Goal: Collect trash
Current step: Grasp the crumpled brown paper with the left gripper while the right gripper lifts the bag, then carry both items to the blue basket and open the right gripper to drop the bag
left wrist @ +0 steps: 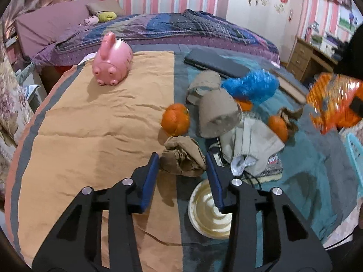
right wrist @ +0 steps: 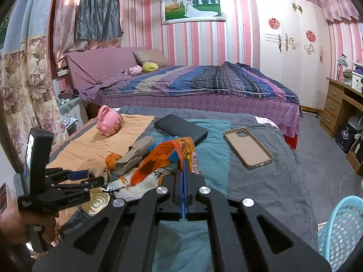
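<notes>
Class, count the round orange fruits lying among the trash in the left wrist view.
3: one left of the pile, one half hidden under the blue wrapper, one at the right. Others may be hidden.

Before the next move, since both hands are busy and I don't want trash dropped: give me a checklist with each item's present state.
1. Right gripper clamped on orange wrapper: ok.
2. Left gripper around crumpled brown paper: ok.
3. Left pads pressing the paper firmly: cannot tell.
4. Blue basket within view beside the right gripper: ok.
5. Metal can lid clear of the left fingers: cannot tell.
</notes>
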{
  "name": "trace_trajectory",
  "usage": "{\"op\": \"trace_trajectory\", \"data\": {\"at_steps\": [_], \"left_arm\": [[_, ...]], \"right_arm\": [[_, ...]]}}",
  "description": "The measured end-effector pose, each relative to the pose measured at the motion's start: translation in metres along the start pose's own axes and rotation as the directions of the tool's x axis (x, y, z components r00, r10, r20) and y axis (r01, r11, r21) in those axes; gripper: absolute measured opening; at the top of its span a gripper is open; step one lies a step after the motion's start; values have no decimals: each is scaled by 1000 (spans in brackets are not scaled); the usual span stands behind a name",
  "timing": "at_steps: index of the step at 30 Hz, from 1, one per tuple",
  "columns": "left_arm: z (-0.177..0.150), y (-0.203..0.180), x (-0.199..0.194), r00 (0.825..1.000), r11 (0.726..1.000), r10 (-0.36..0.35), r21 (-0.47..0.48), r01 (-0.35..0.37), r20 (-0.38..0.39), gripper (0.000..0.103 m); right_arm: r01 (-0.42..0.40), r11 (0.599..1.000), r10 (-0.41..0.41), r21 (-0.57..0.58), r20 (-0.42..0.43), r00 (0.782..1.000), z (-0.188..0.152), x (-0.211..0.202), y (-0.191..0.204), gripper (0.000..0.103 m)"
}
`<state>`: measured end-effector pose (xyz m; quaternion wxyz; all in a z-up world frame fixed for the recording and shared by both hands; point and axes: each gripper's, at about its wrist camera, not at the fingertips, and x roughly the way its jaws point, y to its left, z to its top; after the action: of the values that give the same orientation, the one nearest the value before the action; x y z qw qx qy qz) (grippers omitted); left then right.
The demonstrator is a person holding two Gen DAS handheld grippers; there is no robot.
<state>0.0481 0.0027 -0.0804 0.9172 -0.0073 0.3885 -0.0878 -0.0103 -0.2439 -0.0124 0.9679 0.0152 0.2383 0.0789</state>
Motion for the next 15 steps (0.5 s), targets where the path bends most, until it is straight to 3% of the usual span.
{"op": "trace_trajectory", "data": {"at_steps": [6,15], "left_arm": [[13,7,-39,988,997,45,-63,-36,148,40],[27,-39,-63,972,1000,-28,-3,29,231,40]], "right_arm": [[1,1000,-2,14,20,1000,3,-11,-9,0],[20,999,-23,38,62,998,7,-34,-34,0]]}}
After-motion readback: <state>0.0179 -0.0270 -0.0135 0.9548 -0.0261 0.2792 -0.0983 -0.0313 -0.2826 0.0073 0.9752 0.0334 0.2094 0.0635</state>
